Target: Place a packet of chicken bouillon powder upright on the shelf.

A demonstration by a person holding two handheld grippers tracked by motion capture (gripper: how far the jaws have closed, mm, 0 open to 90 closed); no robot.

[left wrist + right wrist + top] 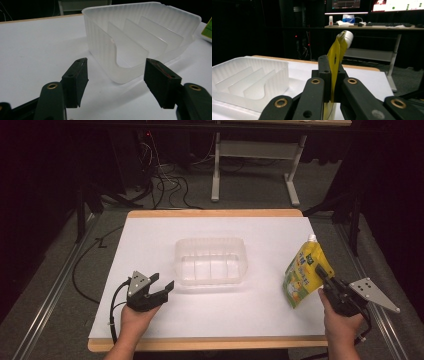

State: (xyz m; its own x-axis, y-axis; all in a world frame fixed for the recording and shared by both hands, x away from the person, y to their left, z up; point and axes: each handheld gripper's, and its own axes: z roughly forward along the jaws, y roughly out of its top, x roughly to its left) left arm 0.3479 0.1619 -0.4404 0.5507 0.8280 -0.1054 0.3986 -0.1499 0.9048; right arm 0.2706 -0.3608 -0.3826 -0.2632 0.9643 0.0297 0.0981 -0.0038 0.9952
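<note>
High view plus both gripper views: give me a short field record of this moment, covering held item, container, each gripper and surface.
held item: yellow-green spouted pouch, white cap up, lifted off the table
container: clear plastic tray with inner dividers, mid-table, nothing in it
right gripper: fingers shut on the pouch's edge
left gripper: fingers open, aimed at the tray's near corner, not touching
surface: white table with a wooden edge

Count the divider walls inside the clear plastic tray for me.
3. In the left gripper view they stand side by side across the clear plastic tray: a near divider, a middle one and a far one. The tray's wall may hide another.
</note>
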